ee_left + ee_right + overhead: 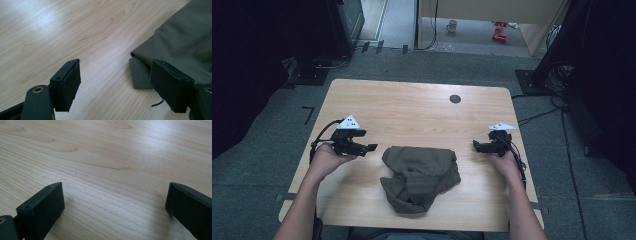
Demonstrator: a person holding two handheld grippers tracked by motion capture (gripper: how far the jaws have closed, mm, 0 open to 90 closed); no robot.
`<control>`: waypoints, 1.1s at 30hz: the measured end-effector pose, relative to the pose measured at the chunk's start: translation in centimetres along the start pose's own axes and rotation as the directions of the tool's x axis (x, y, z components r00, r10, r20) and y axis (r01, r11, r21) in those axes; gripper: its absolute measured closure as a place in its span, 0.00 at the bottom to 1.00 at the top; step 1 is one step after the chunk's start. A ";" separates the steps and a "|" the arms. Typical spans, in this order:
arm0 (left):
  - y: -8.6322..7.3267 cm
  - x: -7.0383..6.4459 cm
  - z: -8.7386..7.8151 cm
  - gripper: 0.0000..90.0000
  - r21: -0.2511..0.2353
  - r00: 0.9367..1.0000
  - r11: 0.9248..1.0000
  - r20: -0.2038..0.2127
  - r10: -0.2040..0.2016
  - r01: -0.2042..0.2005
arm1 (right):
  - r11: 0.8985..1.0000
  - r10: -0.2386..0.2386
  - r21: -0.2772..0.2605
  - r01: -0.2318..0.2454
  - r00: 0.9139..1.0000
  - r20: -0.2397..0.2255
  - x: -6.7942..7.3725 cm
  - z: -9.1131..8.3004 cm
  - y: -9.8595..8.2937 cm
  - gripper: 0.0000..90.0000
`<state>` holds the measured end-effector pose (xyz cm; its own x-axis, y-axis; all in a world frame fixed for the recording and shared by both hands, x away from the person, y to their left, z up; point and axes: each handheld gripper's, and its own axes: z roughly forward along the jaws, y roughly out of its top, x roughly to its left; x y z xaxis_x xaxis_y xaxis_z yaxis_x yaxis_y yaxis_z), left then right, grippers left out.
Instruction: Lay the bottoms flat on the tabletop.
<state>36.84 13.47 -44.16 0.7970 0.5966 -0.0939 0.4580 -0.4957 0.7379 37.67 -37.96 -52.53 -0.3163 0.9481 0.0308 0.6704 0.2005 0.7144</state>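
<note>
Left gripper (371, 147) wide open, empty | right gripper (475, 145) wide open, empty | cloth (422, 175) between.

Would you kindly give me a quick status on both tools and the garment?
Left tool open, beside the olive garment, not touching. Right tool open over bare wooden table. Garment crumpled at the near edge, nothing in the way.

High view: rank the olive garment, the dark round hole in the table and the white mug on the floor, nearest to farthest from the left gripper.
From the left gripper:
1. Olive garment, just to its right, at the table's near middle.
2. Dark round hole, farther right, near the table's far edge.
3. White mug, on the floor beyond the table.
</note>
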 end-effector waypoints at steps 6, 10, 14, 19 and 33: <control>1.1 -1.4 -0.3 0.28 -0.026 0.999 0.999 0.043 0.029 -0.028 | 1.000 0.000 0.000 0.000 1.000 0.000 0.0 0.0 0.0 0.02; 1.7 -2.6 -0.3 0.28 -0.031 0.996 0.998 0.059 0.063 -0.061 | 1.000 0.000 0.000 0.000 1.000 0.000 0.0 0.0 0.0 0.02; 2.1 -3.6 -0.2 0.28 -0.040 0.993 0.995 0.067 0.095 -0.092 | 1.000 0.001 0.000 -0.001 1.000 0.000 0.0 0.0 0.0 0.02; 2.6 -4.6 0.1 0.28 -0.046 0.989 0.992 0.088 0.118 -0.115 | 1.000 0.001 0.000 -0.001 1.000 0.001 0.0 0.0 0.0 0.02; 3.6 -8.0 1.3 0.28 -0.067 0.970 0.983 0.162 0.183 -0.174 | 1.000 0.000 0.001 0.000 1.000 0.001 0.1 0.0 0.0 0.02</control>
<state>32.66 6.05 -41.61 0.9203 0.3857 -0.0648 0.2852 -0.5486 0.7859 37.67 -37.89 -52.52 -0.3155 0.9485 0.0302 0.6711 0.2005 0.7138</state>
